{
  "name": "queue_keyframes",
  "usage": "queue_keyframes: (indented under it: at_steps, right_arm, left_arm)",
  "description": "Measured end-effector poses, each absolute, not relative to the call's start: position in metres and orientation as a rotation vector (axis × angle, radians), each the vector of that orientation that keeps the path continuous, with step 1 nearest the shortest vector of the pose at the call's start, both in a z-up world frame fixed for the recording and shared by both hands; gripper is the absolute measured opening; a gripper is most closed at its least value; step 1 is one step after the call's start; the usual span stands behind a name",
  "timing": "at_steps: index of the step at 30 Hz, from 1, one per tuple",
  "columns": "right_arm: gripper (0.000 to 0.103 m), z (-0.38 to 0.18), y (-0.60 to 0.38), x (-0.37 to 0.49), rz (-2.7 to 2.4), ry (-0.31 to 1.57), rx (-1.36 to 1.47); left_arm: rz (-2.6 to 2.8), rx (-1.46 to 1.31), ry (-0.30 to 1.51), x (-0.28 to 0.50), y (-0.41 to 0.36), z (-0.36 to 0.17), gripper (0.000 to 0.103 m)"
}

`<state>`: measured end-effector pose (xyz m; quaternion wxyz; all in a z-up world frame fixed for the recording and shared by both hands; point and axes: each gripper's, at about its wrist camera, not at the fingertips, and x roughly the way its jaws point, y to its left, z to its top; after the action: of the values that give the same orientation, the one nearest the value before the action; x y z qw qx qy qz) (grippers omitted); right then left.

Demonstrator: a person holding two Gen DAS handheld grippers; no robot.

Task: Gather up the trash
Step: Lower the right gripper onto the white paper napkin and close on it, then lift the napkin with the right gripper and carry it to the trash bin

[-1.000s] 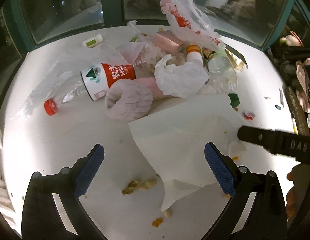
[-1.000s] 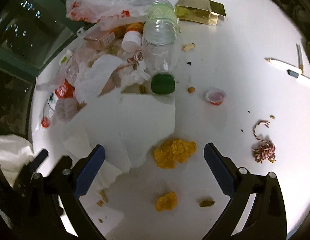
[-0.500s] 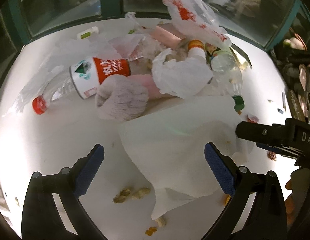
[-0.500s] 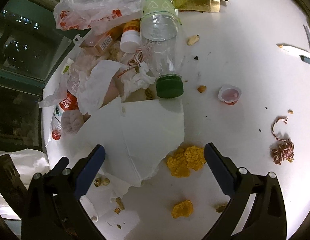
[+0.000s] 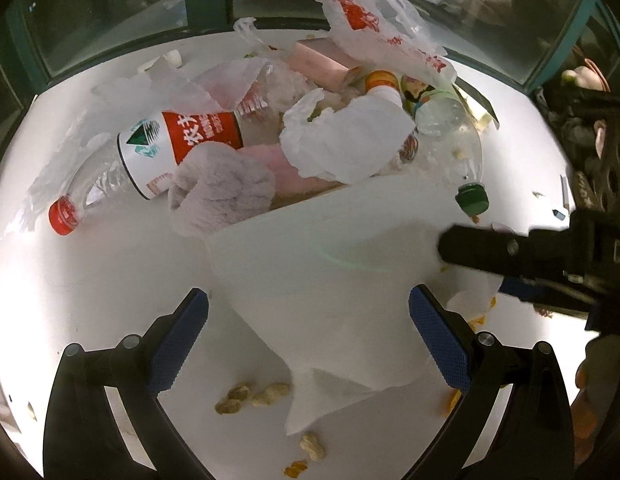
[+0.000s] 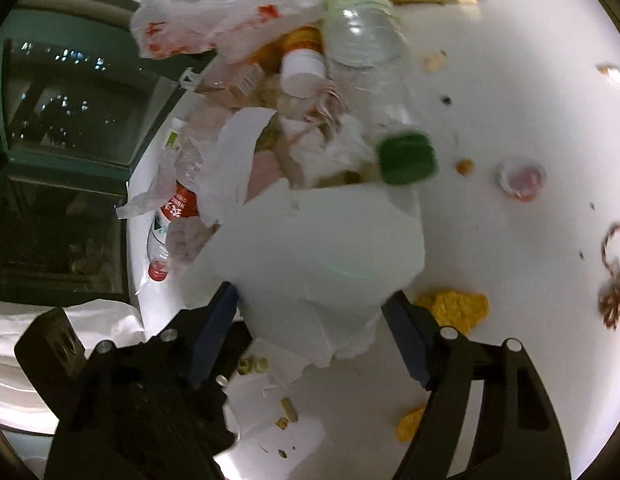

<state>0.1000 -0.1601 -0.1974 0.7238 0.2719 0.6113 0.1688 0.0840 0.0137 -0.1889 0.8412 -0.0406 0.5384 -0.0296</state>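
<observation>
White paper sheet (image 5: pixel 330 280) — creased, crumpled.

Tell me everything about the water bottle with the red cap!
The water bottle is clear, crinkly plastic with a red cap and a red and white label bearing a green emblem. It looks empty and lies on its side on the white table, cap pointing outward. A fuzzy pale cloth rests against it, and thin clear plastic drapes around it.

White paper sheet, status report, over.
Left claw and right claw open, straddling white paper sheet. Not gripped. Trash pile crowds its far edge.
</observation>
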Motion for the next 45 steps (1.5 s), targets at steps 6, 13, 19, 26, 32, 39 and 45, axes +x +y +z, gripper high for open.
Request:
queue_keyframes:
  at_steps: [6,13,19,26,32,39,45]
  right_arm:
    - [0.071,-0.206,-0.155,0.101,0.385,1.367,0.659]
    - [0.063,-0.208,-0.149,0.106,0.394,1.358,0.653]
    - [0.054,-0.203,-0.149,0.112,0.435,1.338,0.66]
    - [0.03,-0.186,-0.147,0.112,0.523,1.283,0.695]
    - [0.013,-0.165,-0.145,0.11,0.597,1.24,0.689]
    - [0.011,-0.142,-0.149,0.093,0.614,1.193,0.654]
    - [0.011,-0.118,-0.166,0.071,0.586,1.131,0.63]
  left_arm:
    - [-0.061,-0.099,1.132,0.085,0.015,-0.189,0.097]
    - [-0.077,-0.166,1.134,0.093,0.018,-0.192,0.097]
    - [-0.082,-0.194,1.101,0.096,0.018,-0.185,0.085]
    - [-0.066,-0.255,1.089,0.095,0.027,-0.177,0.075]
    - [-0.065,-0.317,1.088,0.088,0.033,-0.167,0.075]
    - [-0.11,-0.223,0.973,0.076,0.021,-0.13,0.075]
    - [-0.129,-0.264,0.929,0.059,0.017,-0.109,0.075]
